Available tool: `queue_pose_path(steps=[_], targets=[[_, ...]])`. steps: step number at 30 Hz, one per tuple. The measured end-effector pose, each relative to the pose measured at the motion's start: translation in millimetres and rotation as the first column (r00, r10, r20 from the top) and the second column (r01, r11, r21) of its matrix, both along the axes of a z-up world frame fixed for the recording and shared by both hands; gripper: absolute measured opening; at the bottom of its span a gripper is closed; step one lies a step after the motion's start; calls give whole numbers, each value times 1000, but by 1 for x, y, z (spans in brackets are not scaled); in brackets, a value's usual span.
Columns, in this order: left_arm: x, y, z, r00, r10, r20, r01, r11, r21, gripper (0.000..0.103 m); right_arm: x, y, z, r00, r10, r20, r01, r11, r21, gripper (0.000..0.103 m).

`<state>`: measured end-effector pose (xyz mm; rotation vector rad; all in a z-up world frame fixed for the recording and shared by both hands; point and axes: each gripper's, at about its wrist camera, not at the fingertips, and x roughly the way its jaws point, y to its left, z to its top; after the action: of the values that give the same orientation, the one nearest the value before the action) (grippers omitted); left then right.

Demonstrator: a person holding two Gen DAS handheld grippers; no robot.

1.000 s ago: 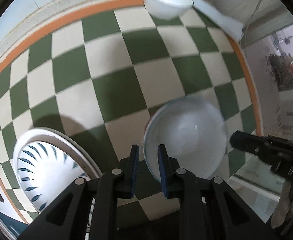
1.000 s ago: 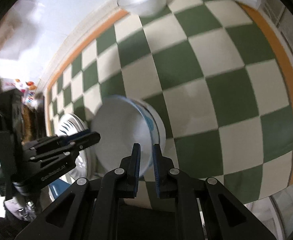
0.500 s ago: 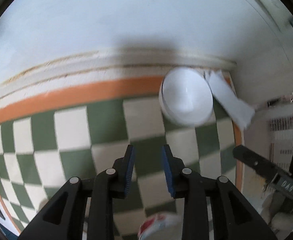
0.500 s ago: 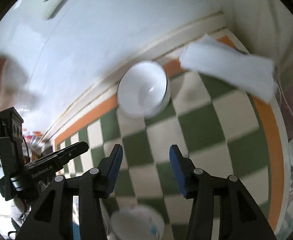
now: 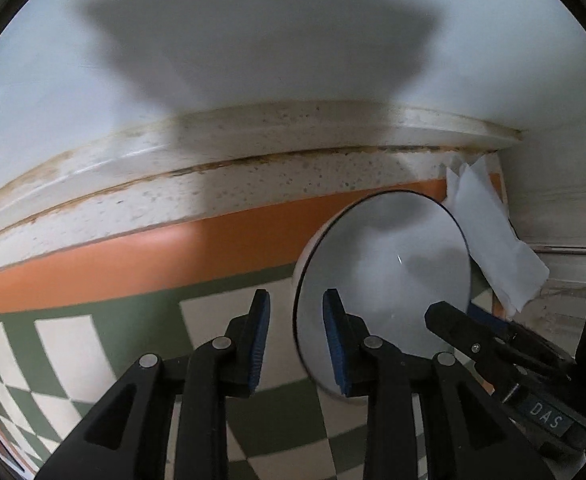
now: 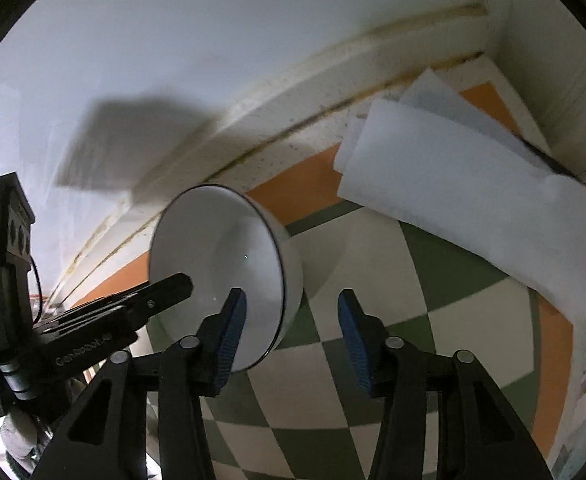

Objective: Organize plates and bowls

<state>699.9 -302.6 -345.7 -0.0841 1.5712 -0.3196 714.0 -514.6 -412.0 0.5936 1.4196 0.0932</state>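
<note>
A small white bowl [image 5: 389, 264] with a thin dark rim stands on the checked cloth by the orange border, close to the back wall. My left gripper [image 5: 297, 300] straddles its left rim, one finger inside the bowl and one outside. Its jaws are closing, with gaps still showing on both sides of the rim. My right gripper [image 6: 291, 296] straddles the opposite rim of the bowl [image 6: 217, 248] the same way. Its jaws are also closing and its pads are clear of the rim. Each gripper shows at the edge of the other's view.
A white sheet of paper [image 6: 473, 200] lies in the back right corner, just beyond the bowl. The stained ledge [image 5: 213, 168] and the white wall rise right behind. The green and cream checked cloth [image 6: 433, 288] spreads toward me.
Both grippers let go of the larger bowl they pinched a second ago and travelled to the back of the table. Their jaws opened and now sit over the small white bowl's rim.
</note>
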Motion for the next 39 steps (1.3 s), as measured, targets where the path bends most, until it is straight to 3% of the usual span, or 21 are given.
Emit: queue_pose_path(steps=[1, 3, 13, 24, 32, 39], targets=[[1, -1, -2, 1000, -3, -2, 3, 1000, -3, 14, 1, 0, -4, 1000, 1, -2, -1, 1000, 11, 22], [1, -2, -4, 1000, -1, -4, 1, 1000, -19, 14, 1, 0, -4, 1000, -2, 11, 2, 999, 39, 16], [-2, -4, 5, 1000, -9, 21, 9, 1000, 0, 14, 0, 5, 8, 999, 27, 33, -27, 1000, -15, 14], [-32, 7, 61, 993, -21, 114, 22, 1000, -6, 14, -24, 11, 60, 993, 54, 101, -51, 998, -31, 13], [-79, 18, 111, 982, -35, 183, 39, 999, -20, 14, -77, 25, 113, 982, 82, 168, -76, 996, -40, 14], [-135, 37, 143, 971, -65, 232, 72, 997, -20, 14, -133, 36, 140, 976, 87, 198, -82, 996, -32, 14]])
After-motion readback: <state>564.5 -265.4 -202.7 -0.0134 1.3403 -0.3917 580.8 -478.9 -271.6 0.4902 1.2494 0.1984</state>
